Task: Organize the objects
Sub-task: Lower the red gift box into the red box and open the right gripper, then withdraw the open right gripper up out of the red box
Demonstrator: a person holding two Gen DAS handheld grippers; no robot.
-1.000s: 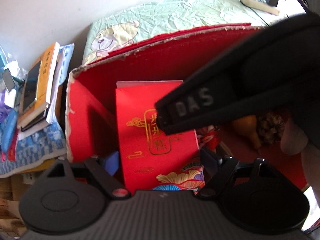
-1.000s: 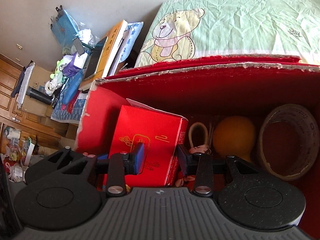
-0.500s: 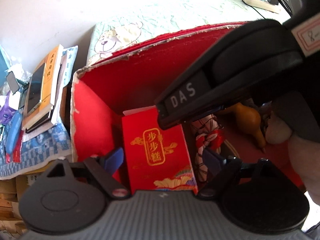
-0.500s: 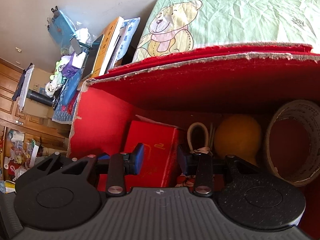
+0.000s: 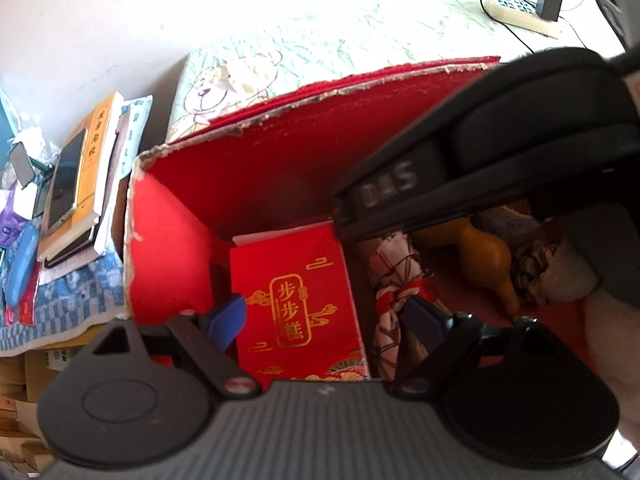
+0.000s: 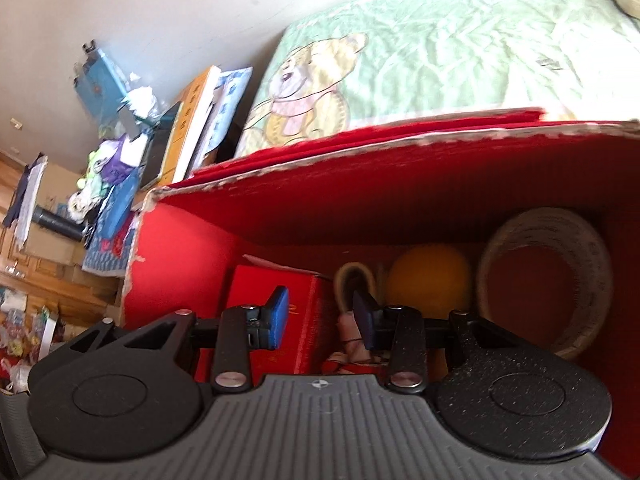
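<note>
Item one: a red cardboard box [image 5: 172, 240], open at the top, its torn rim pale along the far wall and left corner. It sat on a green bedspread [image 6: 440, 48] printed with a bear.

Item two: a red gift box [image 5: 296, 300] with gold lettering, lying flat on the floor of the cardboard box, close to its left wall. My left gripper [image 5: 324, 320] hung over it with jaws spread wide; they had just been opening, the gift box lay below and between them, and neither blue pad pressed on it.

Item three: a patterned cloth bundle [image 5: 394, 280] tied with red cord, just beside the gift box on its right.

Item four: a yellow gourd [image 5: 488, 256], further right, next to a pine cone [image 5: 532, 272] near the right wall.

Item five: a roll of tape [image 6: 548, 280], standing on edge against the far wall toward the right corner, beside the gourd.

My right gripper [image 6: 320, 316] pointed down into the box with jaws partly apart and nothing pinched; in the left view its black body [image 5: 500, 152] crossed above the contents.

Outside, off the left wall: a stack of books [image 5: 80, 184] with a phone [image 5: 64, 180] on top. A power strip [image 5: 520, 12] lay at the far corner of the bedspread.
</note>
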